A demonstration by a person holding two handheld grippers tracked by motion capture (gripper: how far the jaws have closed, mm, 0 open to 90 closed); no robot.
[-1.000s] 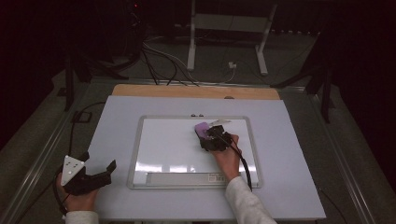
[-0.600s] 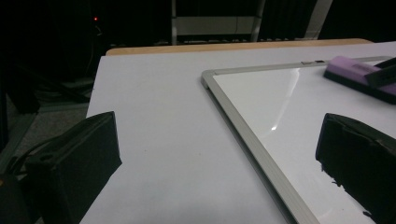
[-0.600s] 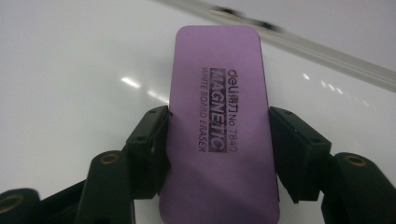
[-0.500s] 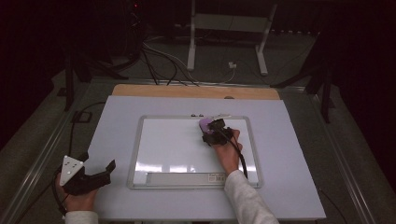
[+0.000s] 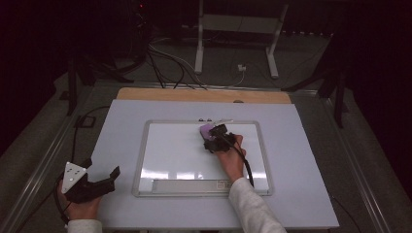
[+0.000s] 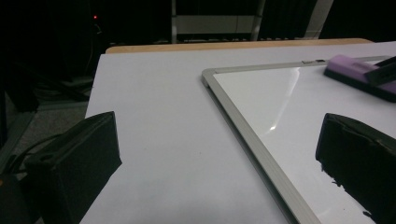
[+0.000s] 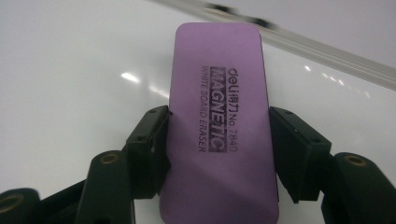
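Purple eraser point(image 7: 218, 126) reads "deli MAGNETIC WHITE BOARD ERASER No.7840".

Glossy whiteboard point(image 5: 180, 150) in brushed metal frame; matt purple plastic eraser point(image 7: 219, 126); matt white tabletop point(image 5: 301, 194).

**Open board behind the right claw, frame rail just ahead**

Ahead of the right gripper point(image 5: 214, 137), past the purple eraser point(image 7: 219, 121) clamped between its jaws, the whiteboard's top frame point(image 7: 327, 53) runs across close by. Behind and to its left lies bare whiteboard point(image 5: 170, 155). The left gripper point(image 5: 94, 182) has open table point(image 6: 154, 116) ahead; the board's raised edge point(image 6: 243, 130) stands to its right.
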